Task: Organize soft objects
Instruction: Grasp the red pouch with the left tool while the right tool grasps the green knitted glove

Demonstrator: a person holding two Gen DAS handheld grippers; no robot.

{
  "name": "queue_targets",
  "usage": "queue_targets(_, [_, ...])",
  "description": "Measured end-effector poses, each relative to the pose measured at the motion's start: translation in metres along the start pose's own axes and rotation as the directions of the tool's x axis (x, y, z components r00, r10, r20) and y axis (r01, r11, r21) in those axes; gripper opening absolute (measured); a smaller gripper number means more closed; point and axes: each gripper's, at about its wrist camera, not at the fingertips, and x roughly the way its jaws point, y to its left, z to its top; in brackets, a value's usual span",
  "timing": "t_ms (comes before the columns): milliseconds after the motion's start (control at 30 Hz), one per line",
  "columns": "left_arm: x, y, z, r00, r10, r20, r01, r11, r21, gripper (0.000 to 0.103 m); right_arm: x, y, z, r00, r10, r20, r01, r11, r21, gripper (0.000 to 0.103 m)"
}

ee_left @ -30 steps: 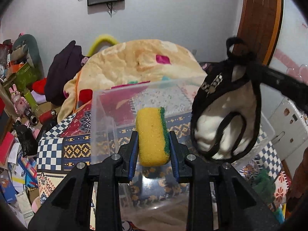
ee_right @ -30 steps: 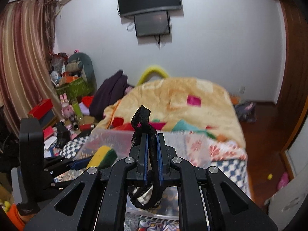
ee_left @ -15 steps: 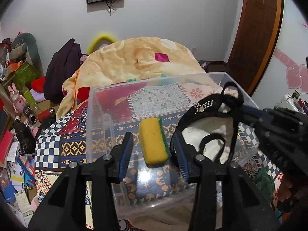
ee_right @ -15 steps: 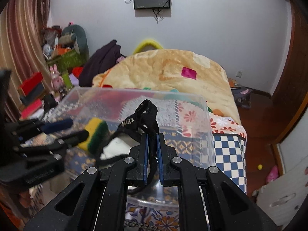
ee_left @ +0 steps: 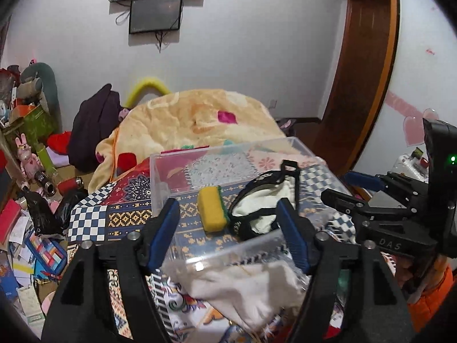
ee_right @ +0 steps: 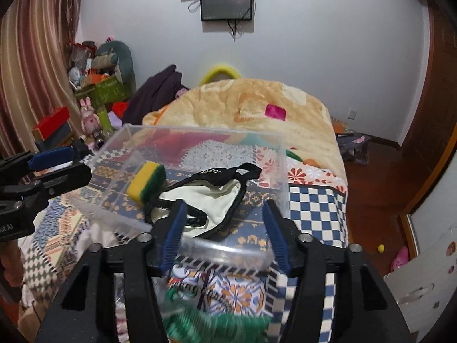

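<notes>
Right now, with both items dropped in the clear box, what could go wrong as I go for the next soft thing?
The clear box looks light; the open left hand-held gripper sits close to its near wall and might nudge it. The black-trimmed garment lies close behind the open right hand-held gripper, so a strap could snag.

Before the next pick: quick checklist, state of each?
1. Left hand-held gripper open and empty: ok.
2. Right hand-held gripper open and empty: ok.
3. Yellow-green sponge inside the clear bin: ok.
4. Black-trimmed white garment inside the bin, beside the sponge: ok.
5. Garment fully below the bin rim: cannot tell.
6. Next soft item in reach, white cloth below the left gripper, in front of the bin: ok.
</notes>
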Motion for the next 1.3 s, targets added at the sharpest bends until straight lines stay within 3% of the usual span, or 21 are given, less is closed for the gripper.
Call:
queue_targets(233, [-0.035, -0.018, -0.024, 0.999, -0.026, 0.039, 0.026, 1.0, 0.012, 0.089, -0.036, 0.004, -0.022, 0.998, -0.008, 0.061, 0.009, 1.0, -0.018, 0.077])
queue_targets(733, [-0.028, -0.038, -0.106, 0.992, -0.069, -0.108, 0.069, 0.998, -0.011, 0.088, -0.024, -0.006, -0.096, 0.996, -0.007, -0.085, 0.009, 1.0, 0.027, 0.08])
queue_targets(1000, [-0.019, -0.031, -0.131, 0.981, -0.098, -0.166, 0.09, 0.994, -0.059, 0.052, -0.004, -0.005, -0.108, 0.991, -0.002, -0.136, 0.009, 0.999, 0.047, 0.079])
queue_targets(1067, [-0.015, -0.031, -0.135, 0.976, -0.118, -0.185, 0.107, 0.992, -0.066, 0.035, -0.001, -0.003, -0.111, 0.99, 0.009, -0.143, -0.001, 0.998, 0.06, 0.065])
queue_targets(1133, [-0.011, -0.03, -0.137, 0.973, -0.122, -0.196, 0.11, 0.991, -0.073, 0.027, 0.001, -0.003, -0.111, 0.988, 0.02, -0.151, -0.009, 0.998, 0.07, 0.057])
queue_targets(1300, [-0.012, -0.029, -0.139, 0.974, -0.134, -0.183, 0.12, 0.989, -0.084, 0.019, -0.003, -0.002, -0.115, 0.991, 0.017, -0.135, -0.01, 0.998, 0.058, 0.042])
